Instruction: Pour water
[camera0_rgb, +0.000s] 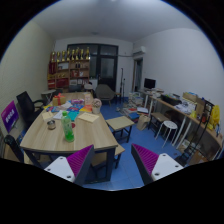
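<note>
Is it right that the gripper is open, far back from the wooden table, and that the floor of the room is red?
Not quite: the floor is blue, not red, as the gripper view shows. The rest holds: the gripper is open, with nothing between its fingers, and the wooden table lies well beyond them.

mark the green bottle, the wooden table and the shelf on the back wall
Green plastic bottle (69, 128), gripper view, mid-body.
Long wooden table (88, 135), gripper view, bare top.
Red-brown wall shelf (70, 68), gripper view, middle rack.
</note>
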